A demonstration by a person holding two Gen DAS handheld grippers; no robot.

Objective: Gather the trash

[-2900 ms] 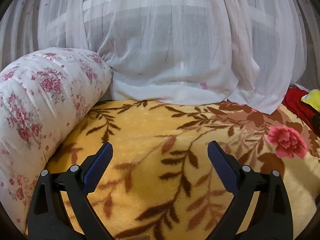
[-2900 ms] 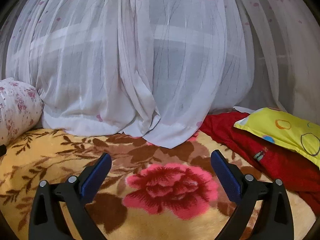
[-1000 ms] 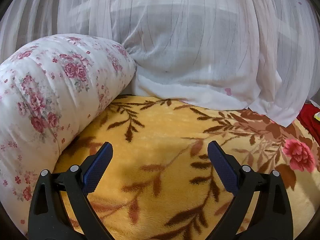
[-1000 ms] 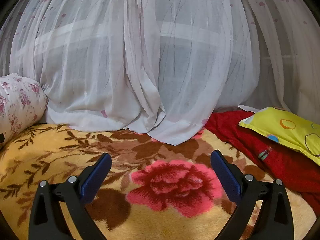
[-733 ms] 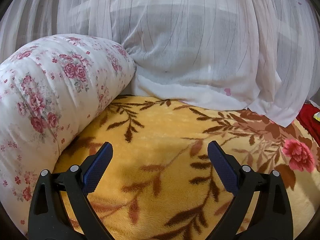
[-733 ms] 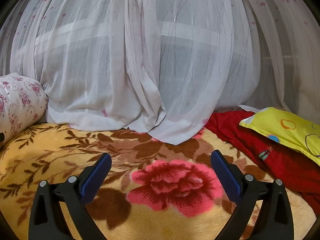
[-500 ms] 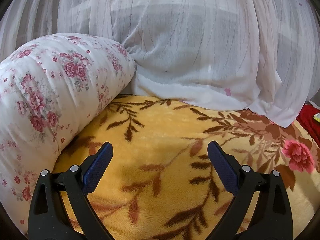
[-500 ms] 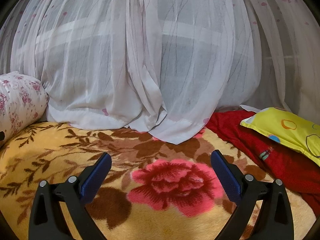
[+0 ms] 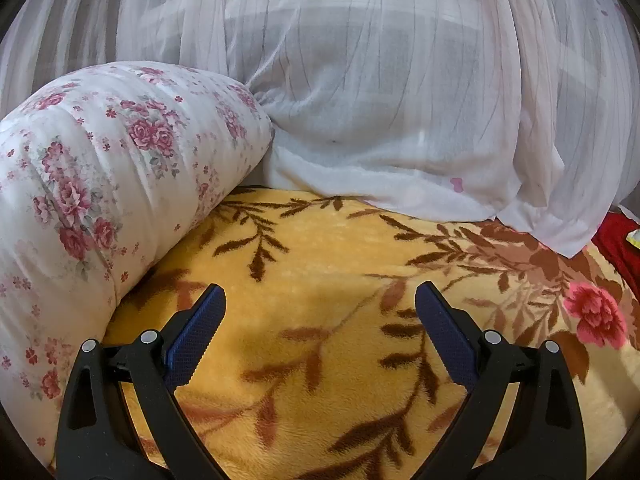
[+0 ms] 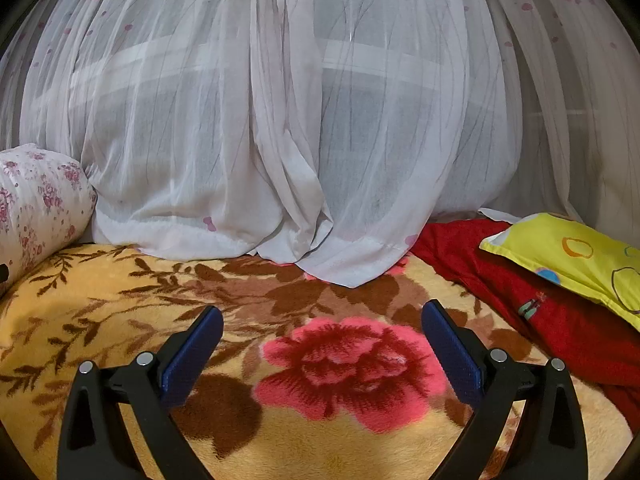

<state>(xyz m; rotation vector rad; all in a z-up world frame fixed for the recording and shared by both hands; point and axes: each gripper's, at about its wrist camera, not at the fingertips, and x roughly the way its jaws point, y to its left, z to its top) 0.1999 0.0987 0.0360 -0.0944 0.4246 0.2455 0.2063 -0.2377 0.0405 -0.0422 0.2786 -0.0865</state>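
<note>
Left wrist view: left tongs (image 9: 320,304) spread wide, nothing between the blue pads, hovering over the yellow floral blanket (image 9: 320,264) on the bed. Floral bolster (image 9: 100,184) fills the left side, its far end touching the sheer curtain (image 9: 380,100). No trash visible here. Versus 2.9 s ago the bolster looms larger and sits further right, and the pink flower has slid toward the right edge: the view panned left toward the bolster. Over the last second almost no change, so the sweep has paused.

Right wrist view: right tongs (image 10: 320,328) also wide apart and empty, over the big pink flower (image 10: 352,368) in the blanket. Red cloth (image 10: 540,300) lies near right, yellow pillow (image 10: 580,256) on top of it. No trash here either. Since 2.9 s ago only a slight drift; curtain hem sits marginally lower.

Judgement: still searching, nothing collected yet; trash location cannot be told from either view.
</note>
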